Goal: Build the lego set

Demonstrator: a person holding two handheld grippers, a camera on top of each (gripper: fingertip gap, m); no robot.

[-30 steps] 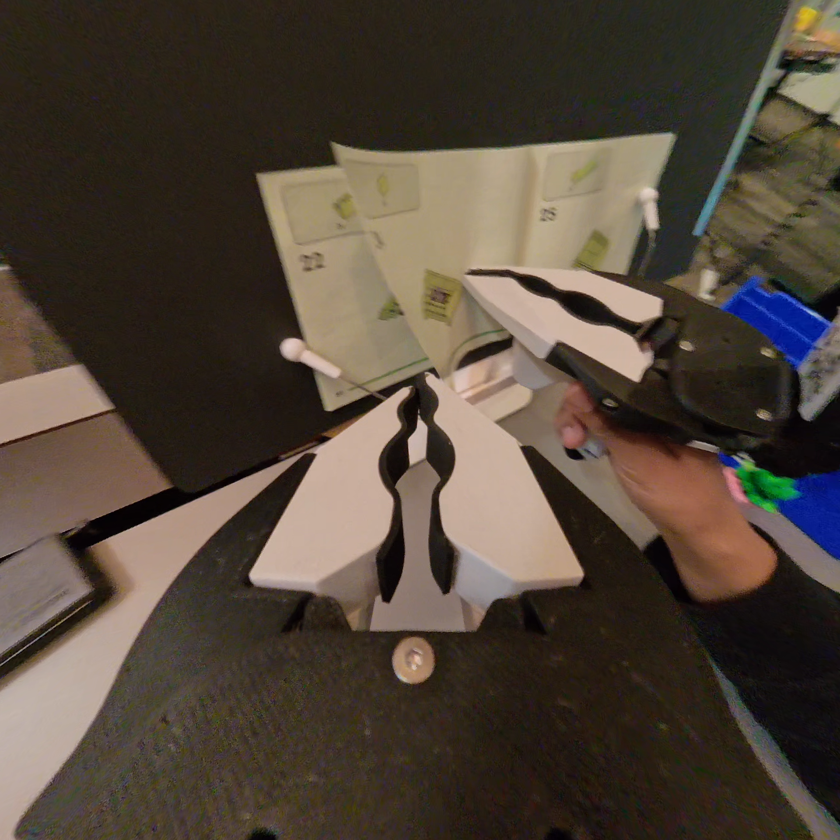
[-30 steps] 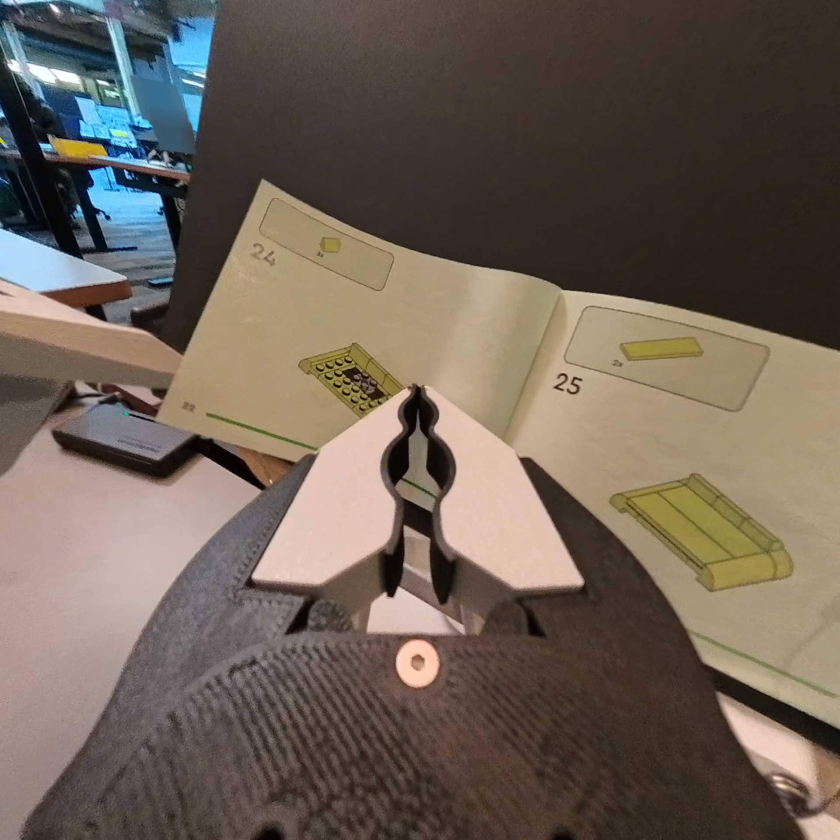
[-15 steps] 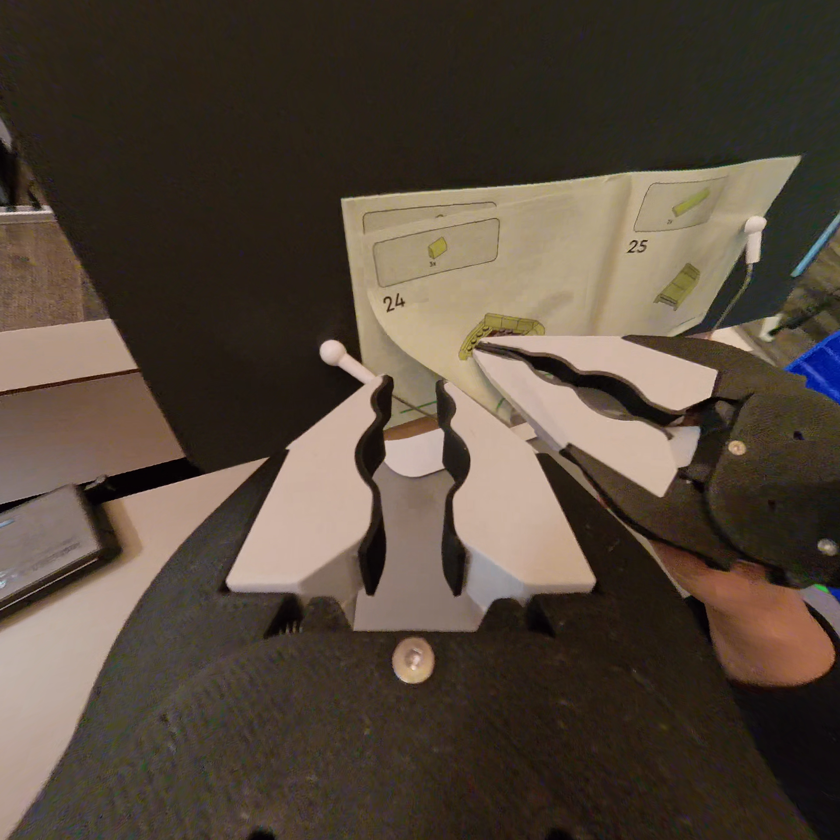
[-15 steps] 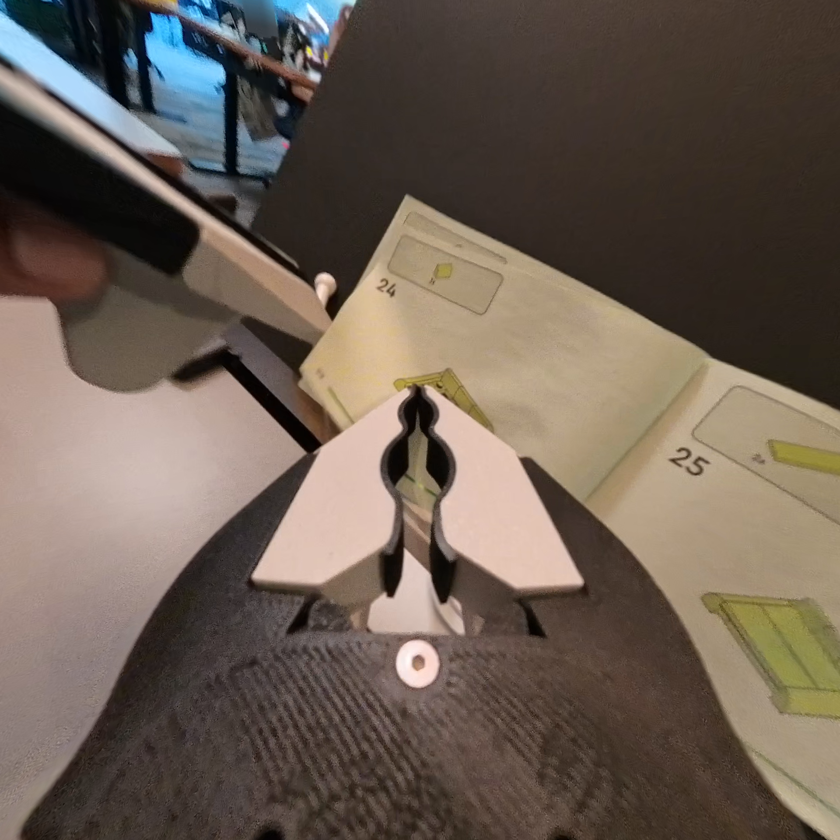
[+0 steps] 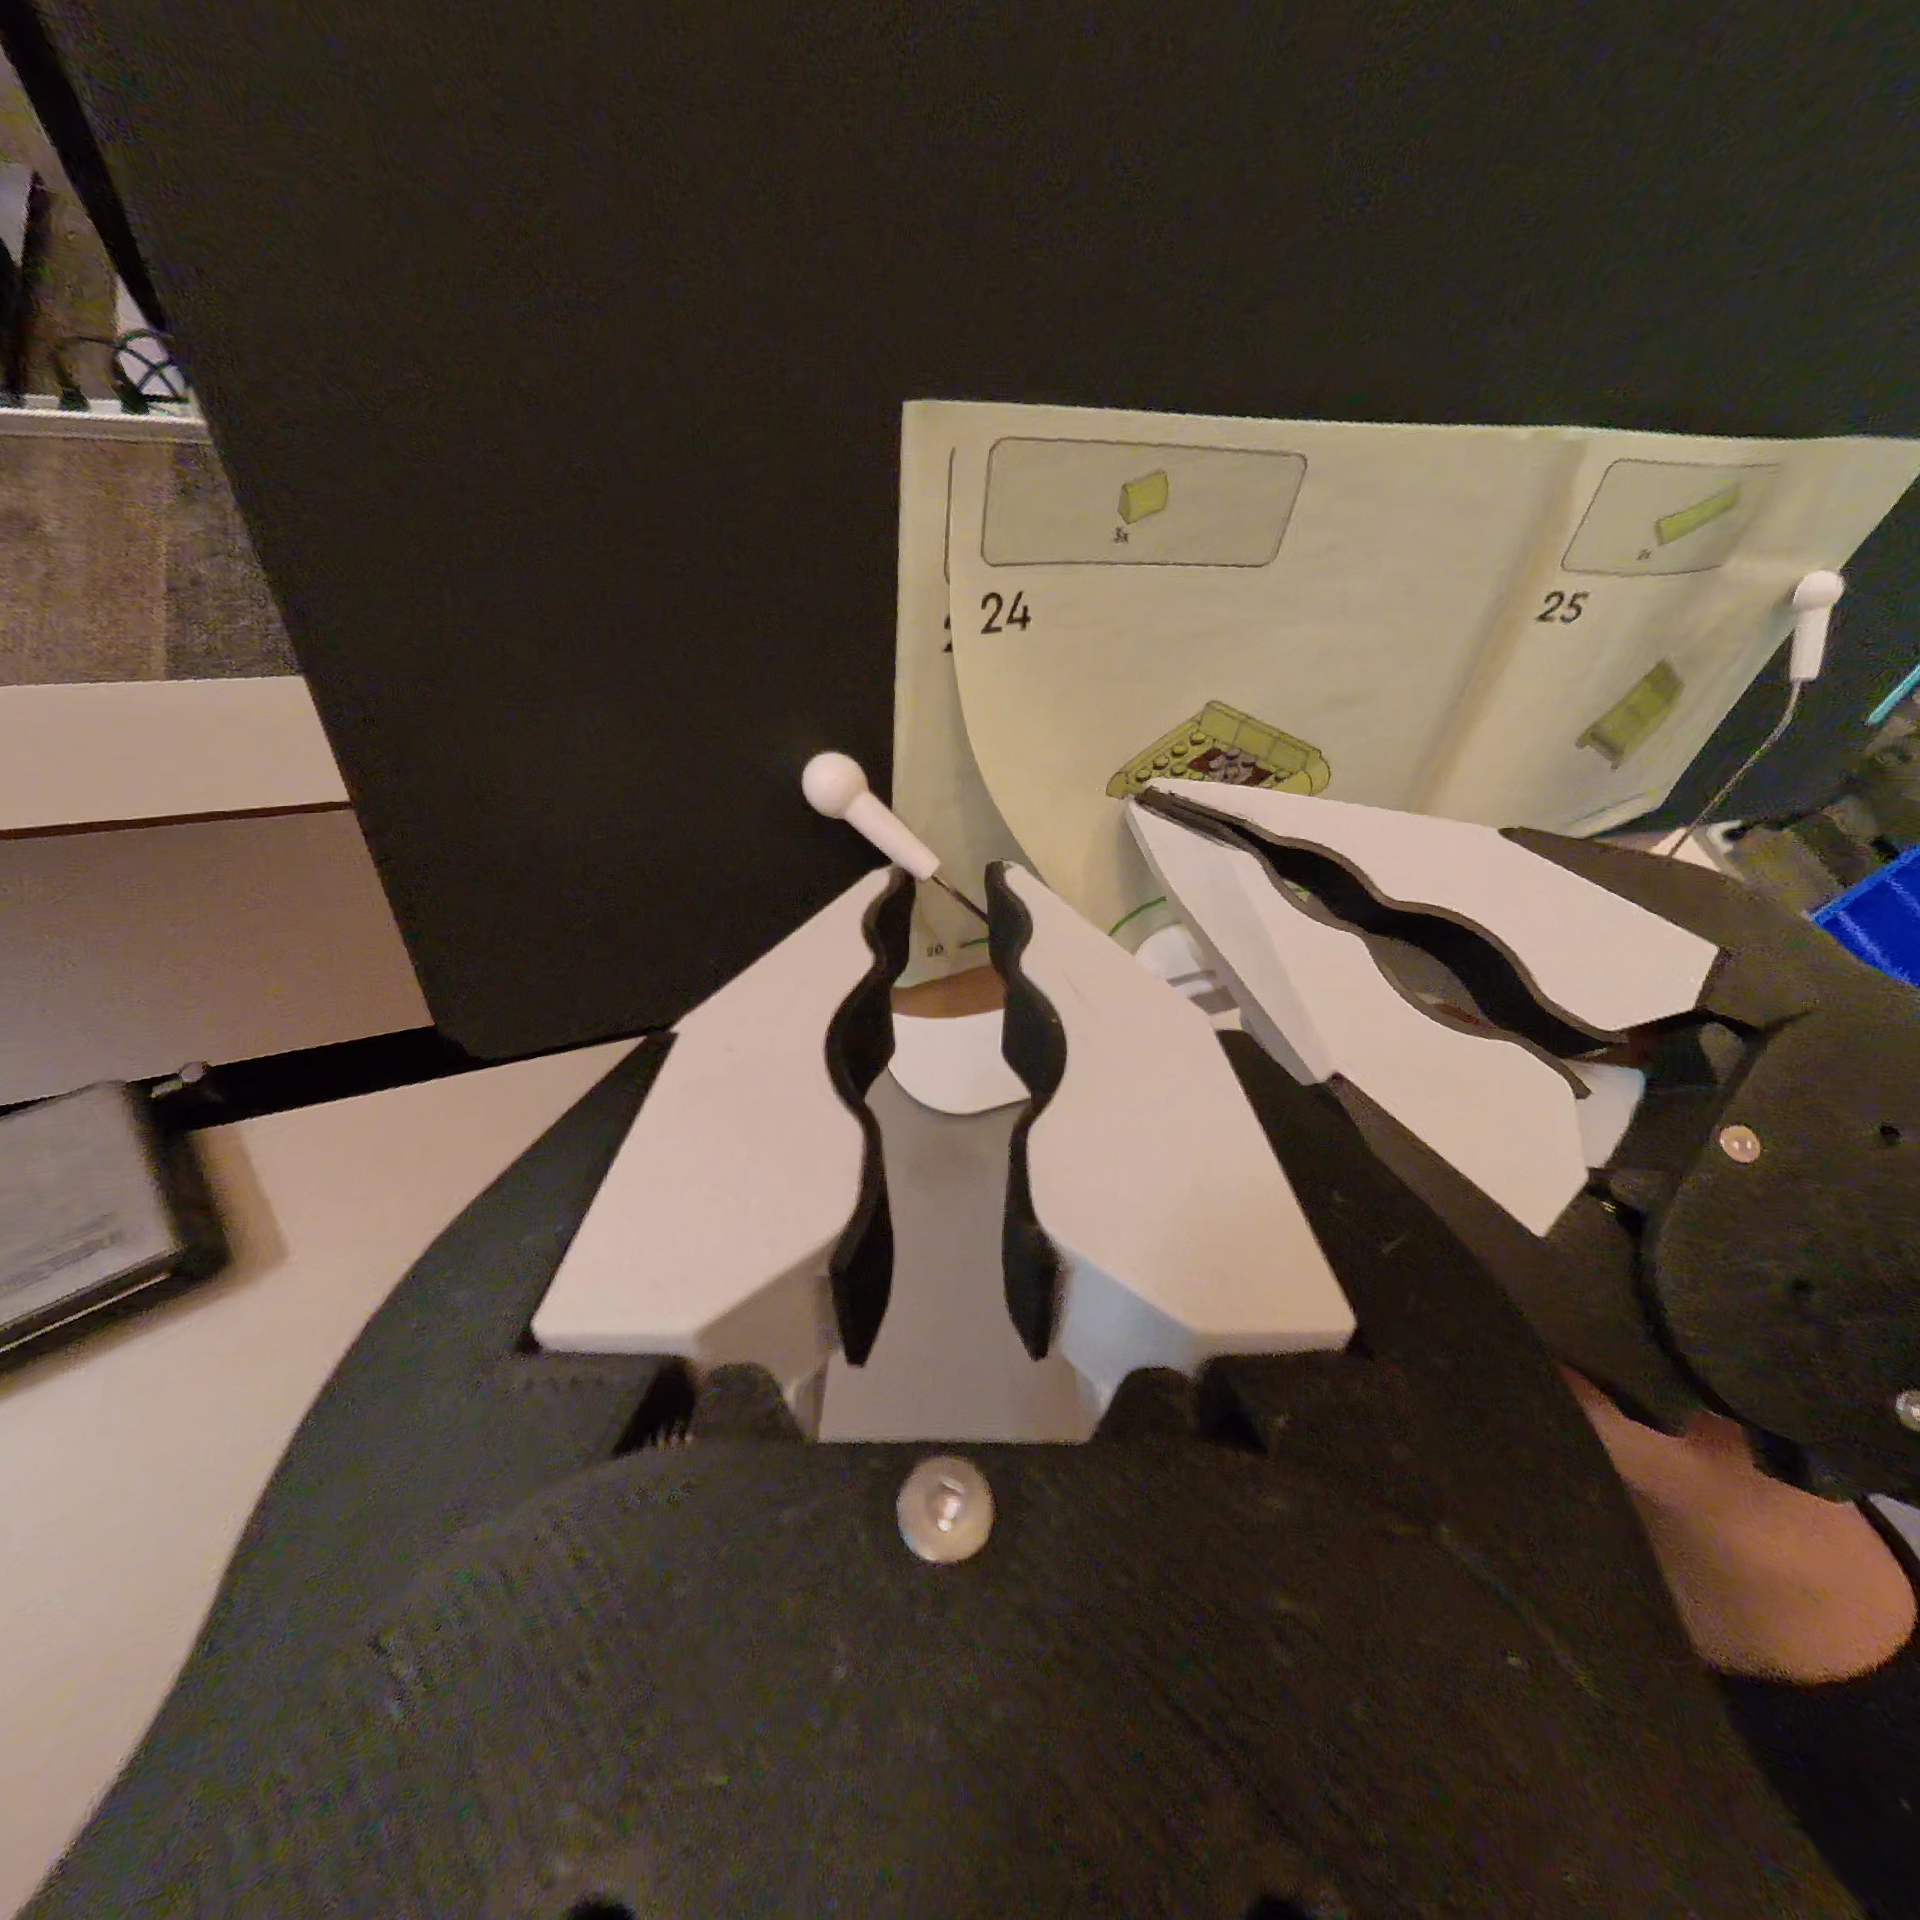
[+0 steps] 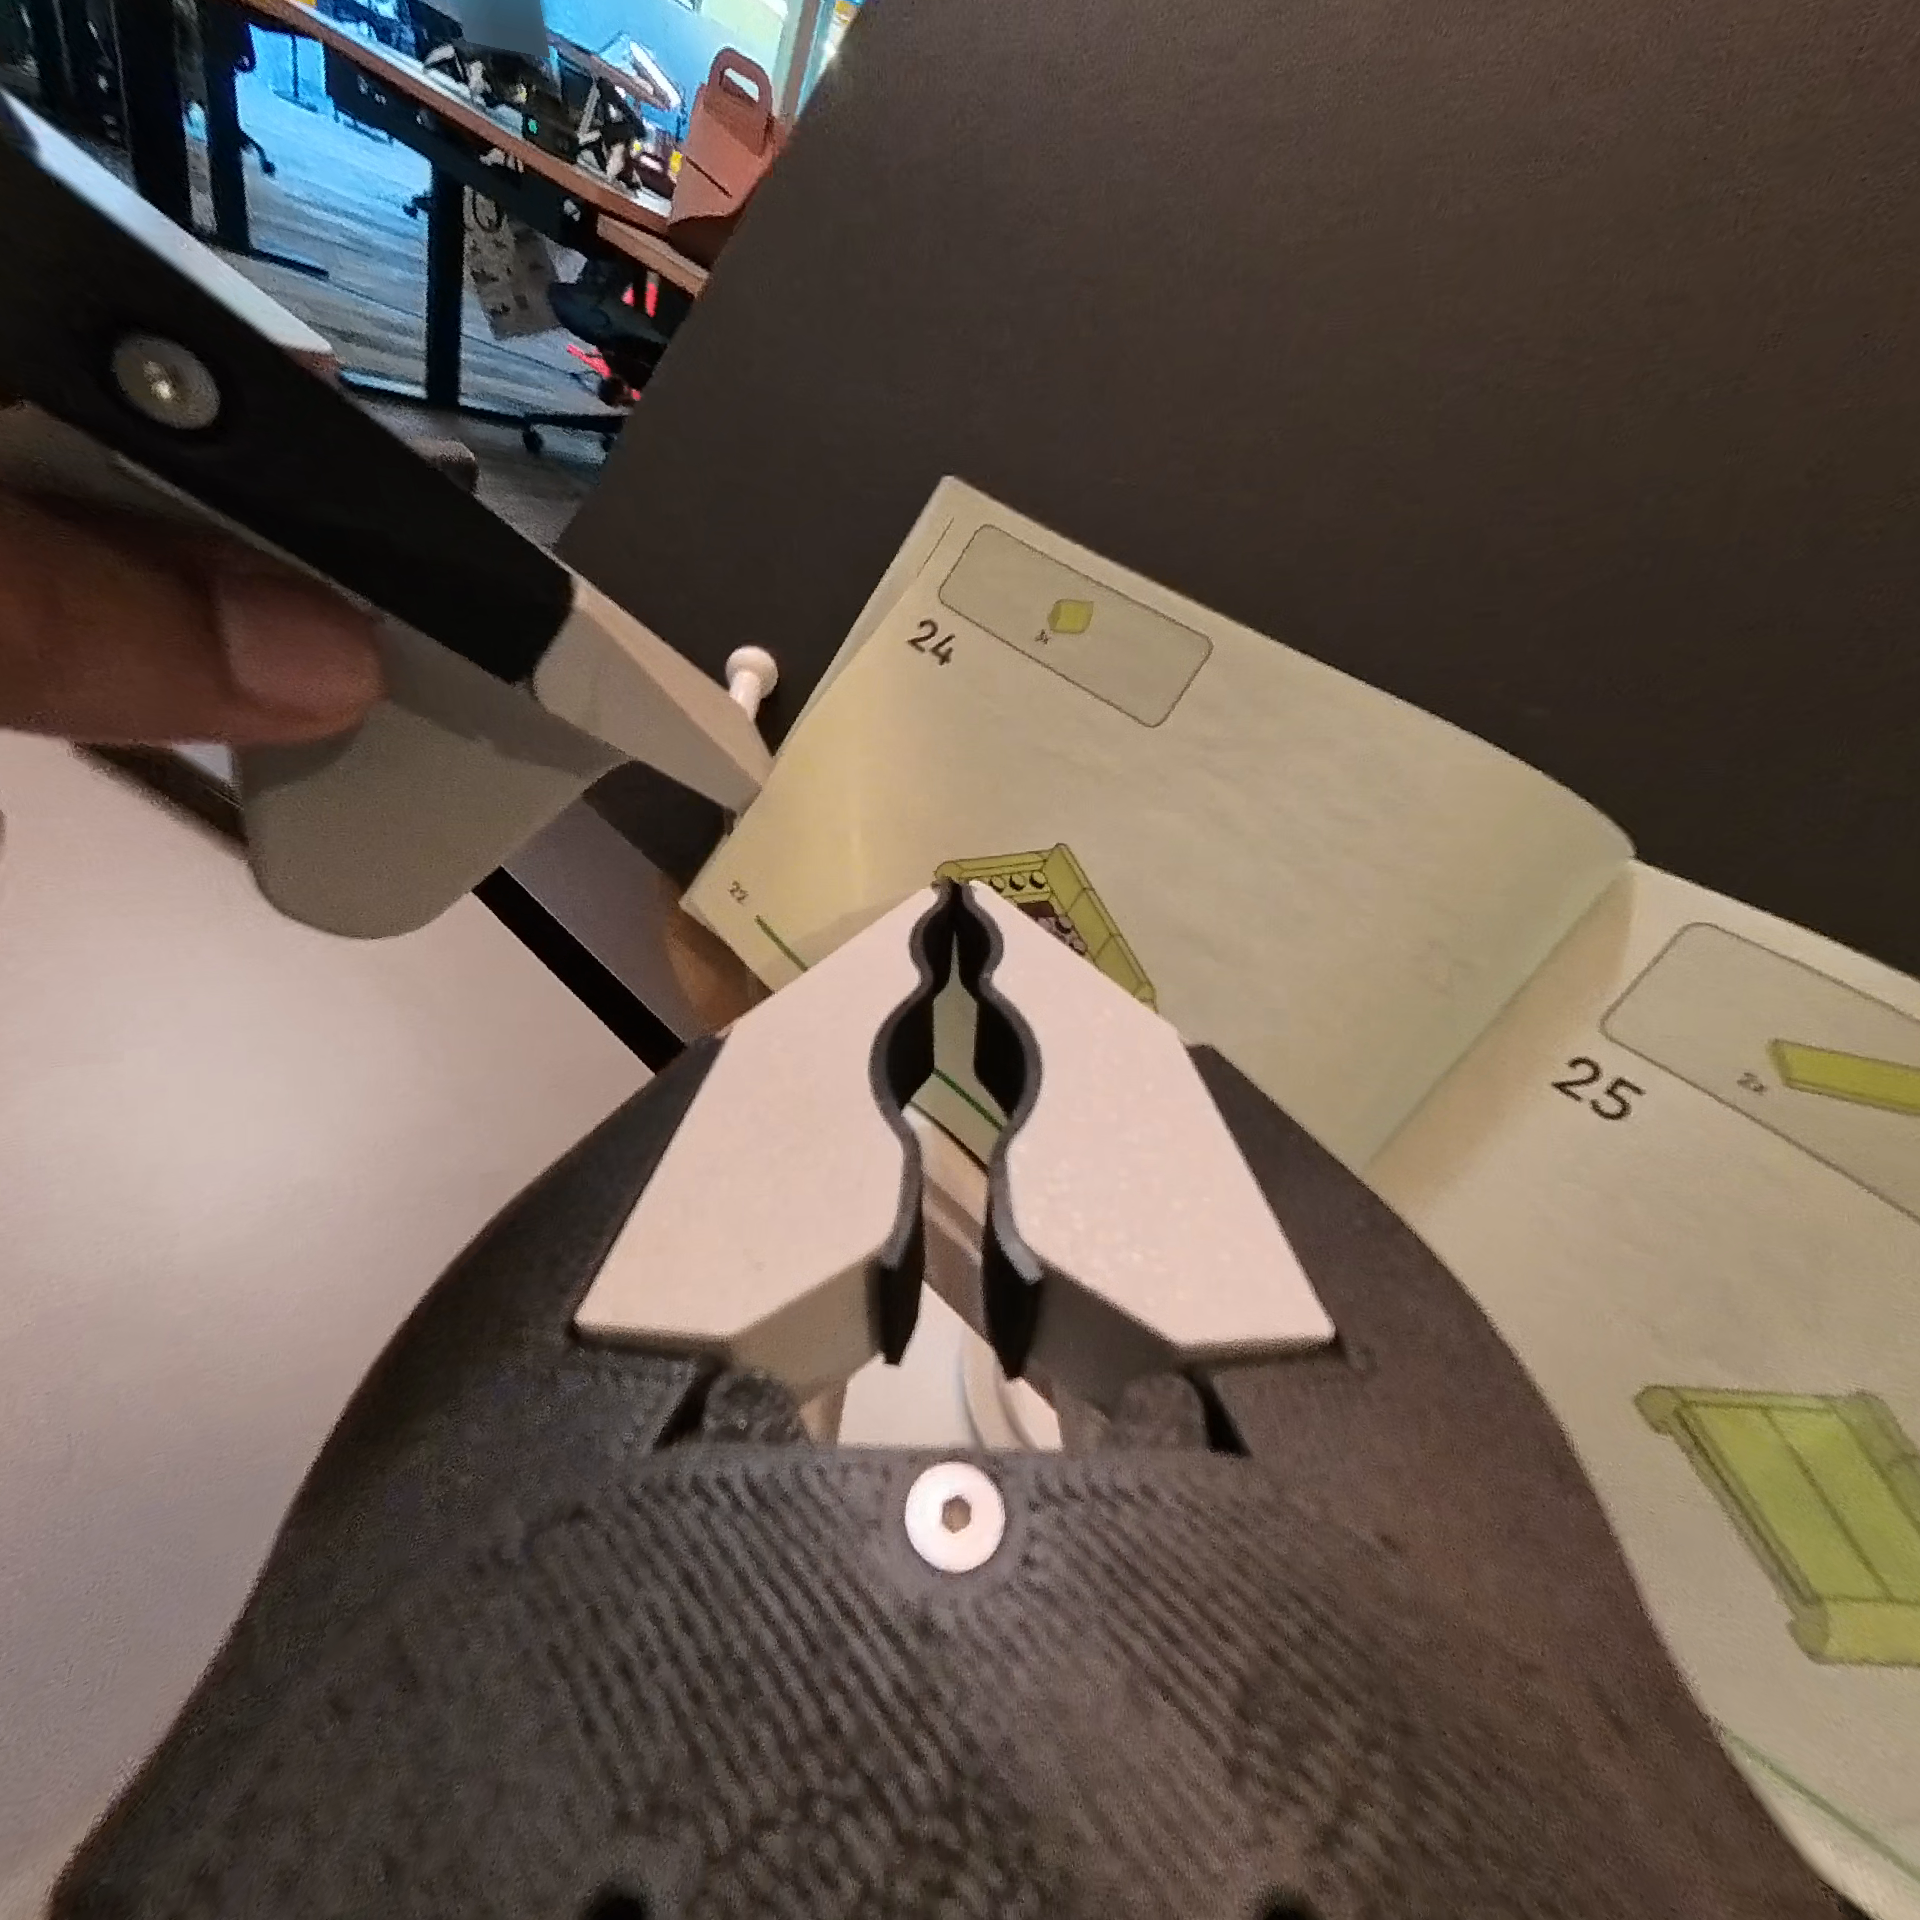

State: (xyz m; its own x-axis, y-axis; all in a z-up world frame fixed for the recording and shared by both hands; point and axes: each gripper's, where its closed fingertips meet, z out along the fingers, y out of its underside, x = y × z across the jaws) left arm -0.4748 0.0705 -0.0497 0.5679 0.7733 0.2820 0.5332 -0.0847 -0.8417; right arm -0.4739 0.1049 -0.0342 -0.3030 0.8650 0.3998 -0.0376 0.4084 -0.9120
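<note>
- A second ago the left tongs were closed. Now they are apart, with nothing between them.
- The right tongs were together then and are together now. The tips pinch the edge of a page of the booklet, I think, but the pinch is too thin to be sure.
- The booklet has changed. Earlier, an older page was showing at 9 o'clock of the open pages. Now only a thin strip of it peeks out, and two new pages face us.
- So the page turn looks nearly done. Next comes finding the little yellow bricks drawn on the new pages.
- The booklet leans on a black board at 12 o'clock. White pins hold it at 9 o'clock and 3 o'clock.
- No real Lego bricks show in either view. I cannot tell where they are.
- A blue bin is cut off at 3 o'clock in the left view.
- A dark flat box at 9 o'clock is blurry.
- The white table is mostly hidden by the tongs.
</note>
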